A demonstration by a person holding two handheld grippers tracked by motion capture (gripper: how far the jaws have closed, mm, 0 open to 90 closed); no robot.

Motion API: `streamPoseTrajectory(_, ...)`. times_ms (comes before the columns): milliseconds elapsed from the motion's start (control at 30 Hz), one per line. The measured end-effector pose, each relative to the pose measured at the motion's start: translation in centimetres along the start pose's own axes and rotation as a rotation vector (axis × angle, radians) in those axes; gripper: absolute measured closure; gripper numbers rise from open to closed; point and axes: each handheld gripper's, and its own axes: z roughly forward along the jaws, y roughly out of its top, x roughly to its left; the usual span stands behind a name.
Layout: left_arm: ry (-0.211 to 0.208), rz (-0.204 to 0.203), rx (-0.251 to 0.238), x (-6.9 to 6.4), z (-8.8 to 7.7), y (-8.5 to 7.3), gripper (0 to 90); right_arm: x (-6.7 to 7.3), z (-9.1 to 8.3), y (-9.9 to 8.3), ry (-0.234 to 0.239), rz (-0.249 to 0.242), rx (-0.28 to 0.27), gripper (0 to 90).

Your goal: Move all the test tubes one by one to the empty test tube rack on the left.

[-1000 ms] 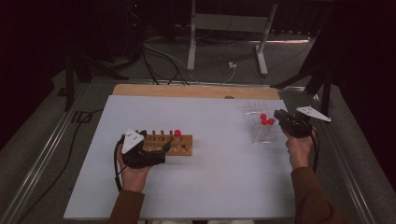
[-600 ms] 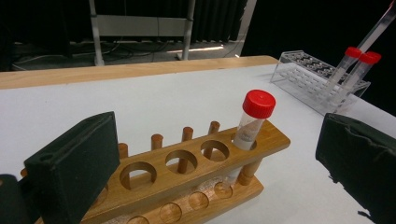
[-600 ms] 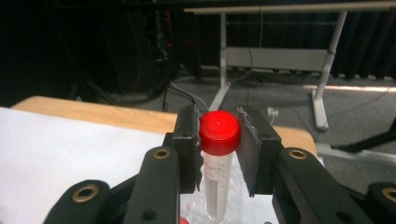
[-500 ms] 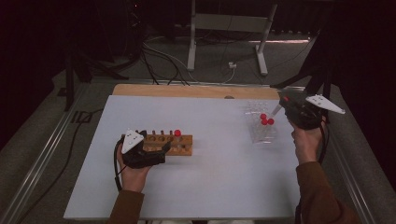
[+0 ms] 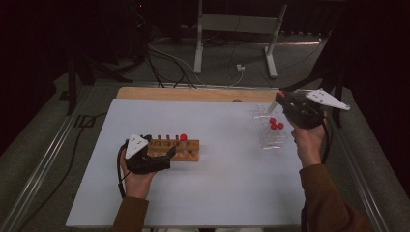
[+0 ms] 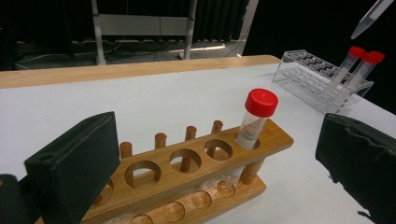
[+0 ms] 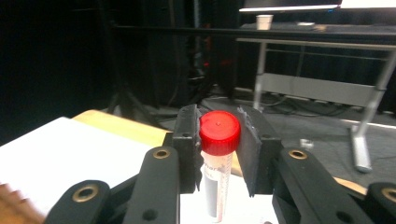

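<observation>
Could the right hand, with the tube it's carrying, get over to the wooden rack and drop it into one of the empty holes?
Probably yes. The right gripper holds the tube above the table, and nothing stands between it and the wooden rack, which the left gripper straddles.

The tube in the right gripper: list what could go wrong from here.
1. The right gripper pinches the tube just under its red cap; the long body hangs free and could swing or slip during the carry.
2. The wooden rack already holds one tube; a tilted entry might knock it.
3. The left gripper, jaws open around the wooden rack, may not steady it if the tube catches a hole's edge.
</observation>
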Motion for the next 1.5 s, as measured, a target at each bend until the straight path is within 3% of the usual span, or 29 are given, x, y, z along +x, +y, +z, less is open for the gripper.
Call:
streamPoseTrajectory(333, 0.003, 0.009, -0.007, -0.4, -0.1, 0.3, 0.7, 4.3, 2.1, -0.9, 0.122, -0.011, 0.062, 70.5)
streamPoseTrajectory(500, -0.003, 0.031, 0.0, -1.1, 0.1, 0.3, 0.7, 5.6, 2.6, -1.4, 0.159, -0.005, 0.079, 70.5)
streamPoseTrajectory(667, -0.006, 0.078, 0.011, -2.8, 0.7, 0.6, 2.5, 7.1, 2.5, -1.8, 0.214, -0.001, 0.097, 70.5)
streamPoseTrajectory(833, -0.037, 0.124, 0.003, -4.7, 1.0, 1.4, 5.0, 8.2, 2.3, -1.9, 0.26, -0.003, 0.116, 70.5)
streamPoseTrajectory(1033, -0.07, 0.149, 0.014, -6.3, 1.9, 1.9, 9.0, 9.4, 2.2, -2.3, 0.308, -0.001, 0.136, 70.5)
streamPoseTrajectory(1267, -0.108, 0.177, 0.025, -8.3, 3.6, 2.6, 20.6, 11.6, 2.2, -2.9, 0.39, -0.004, 0.159, 70.4)
streamPoseTrajectory(1500, -0.187, 0.179, 0.016, -9.5, 4.6, 3.2, 43.6, 13.3, 2.3, -3.2, 0.444, -0.022, 0.18, 70.4)
